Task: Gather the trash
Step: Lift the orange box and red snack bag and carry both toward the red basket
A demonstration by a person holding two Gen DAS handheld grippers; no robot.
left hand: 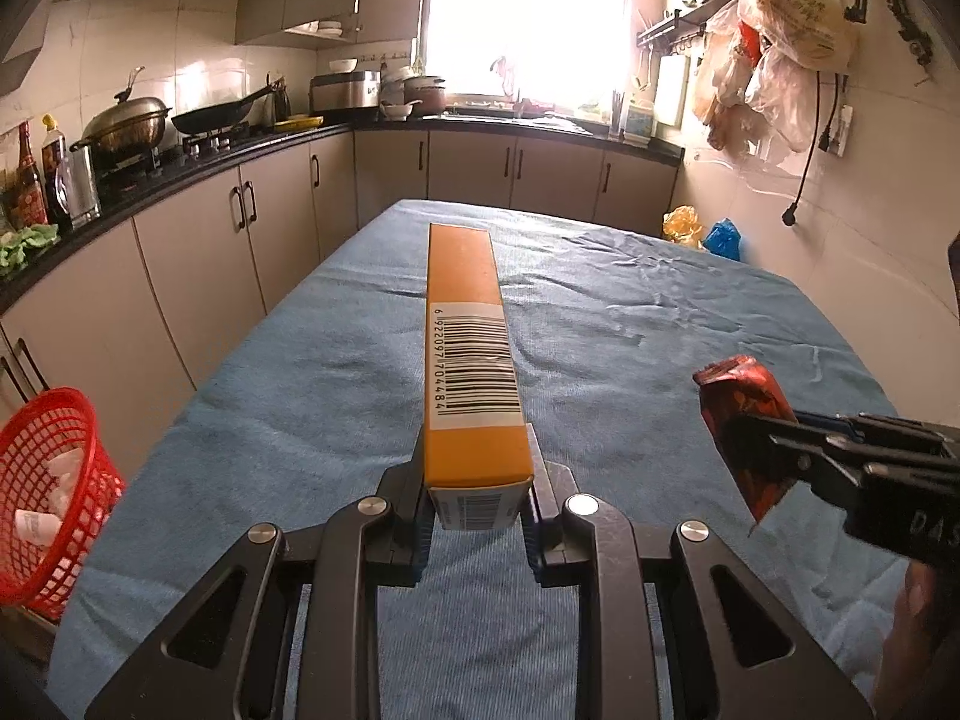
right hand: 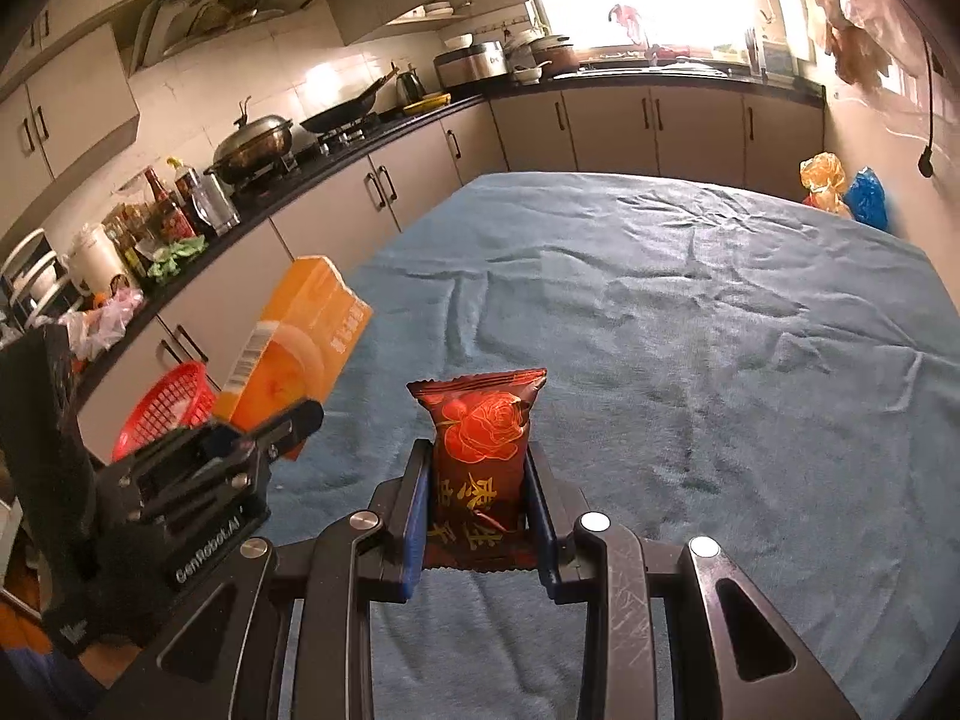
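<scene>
— Looking across the blue-covered worktop (left hand: pixel 630 312) first: nothing loose lies on it that I can see, so both pieces of trash are already up in the air.

— Right. Next in size, the red basket (left hand: pixel 51 480) stands off the worktop's left edge, lower than its surface, with white scraps inside. I'd judge that is where both pieces go.

— Then the orange box (left hand: pixel 465 354). The left tongs (left hand: pixel 477 501) are clenched on its near end, pads on its two long sides, and the rest juts forward over the cloth.

— Held by one end like that, it will lever against the pads. I'd swing it leftward slowly, tip the far end down over the basket rim, and only then let go.

— And the smallest, the red snack packet (right hand: pixel 480 456)?

— It stands upright between the pads of the right tongs (right hand: pixel 479 516), gripped by its lower half, top seal free above them. It's soft, so squeezing harder gains nothing.

— Order?

— Box first, I'd say; the left tongs sit nearer the basket, and the right can wait beside without crossing.
</scene>
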